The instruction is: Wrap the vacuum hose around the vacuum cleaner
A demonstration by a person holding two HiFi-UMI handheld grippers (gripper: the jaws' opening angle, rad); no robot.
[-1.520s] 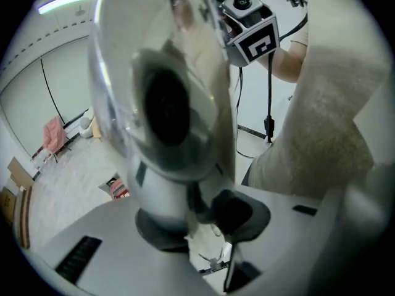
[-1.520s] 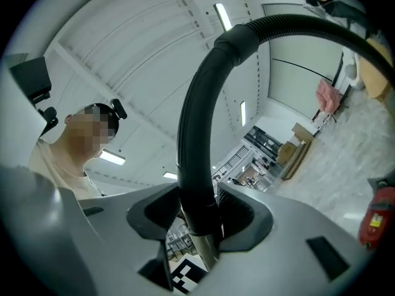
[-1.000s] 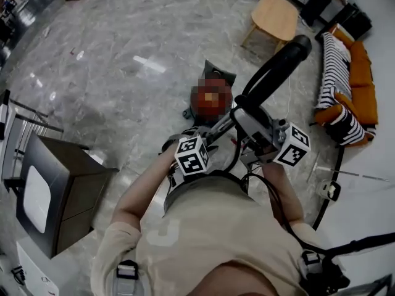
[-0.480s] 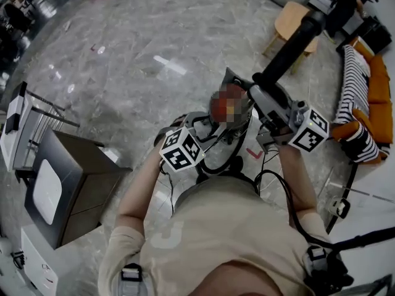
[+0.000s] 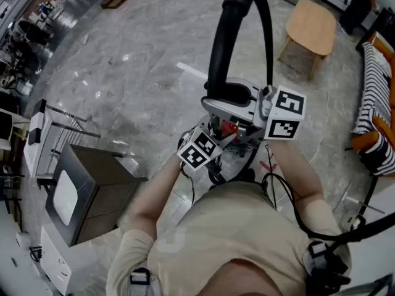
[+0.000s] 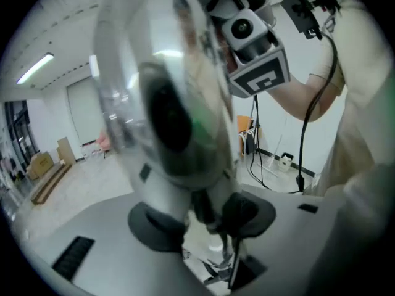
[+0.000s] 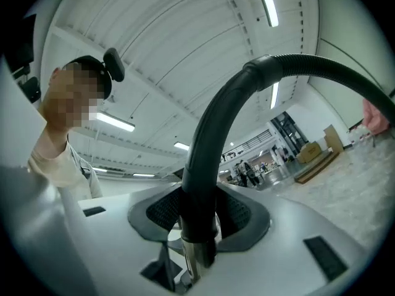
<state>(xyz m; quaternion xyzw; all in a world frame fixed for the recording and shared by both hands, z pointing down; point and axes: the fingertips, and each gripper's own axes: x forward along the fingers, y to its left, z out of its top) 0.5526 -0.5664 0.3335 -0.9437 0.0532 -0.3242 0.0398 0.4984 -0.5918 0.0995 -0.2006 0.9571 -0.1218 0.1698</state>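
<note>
My right gripper (image 5: pixel 217 103) is shut on the stiff black end of the vacuum hose (image 5: pixel 223 36), which arches up and over to the right. In the right gripper view the hose (image 7: pixel 210 140) rises from between the pads (image 7: pixel 244 217), with a metal tube end below them. The vacuum cleaner (image 5: pixel 230 128) shows as a red and black patch under both grippers, mostly hidden. My left gripper (image 5: pixel 221 139) points at it from the lower left. Its jaws have just been closing. A blurred grey, partly clear part (image 6: pixel 166 122) fills the left gripper view and reaches down between the jaws; contact is unclear.
A dark cabinet (image 5: pixel 92 190) stands at the left on the marble floor, with a metal rack (image 5: pixel 55 125) behind it. A wooden stool (image 5: pixel 311 23) sits at the upper right. A striped and orange sofa (image 5: pixel 376 91) lines the right edge. Cables trail by my right side.
The hose end has swung from pointing up-right to arching overhead. The right gripper has moved left with it. The left gripper has shifted right, close under the right one.
</note>
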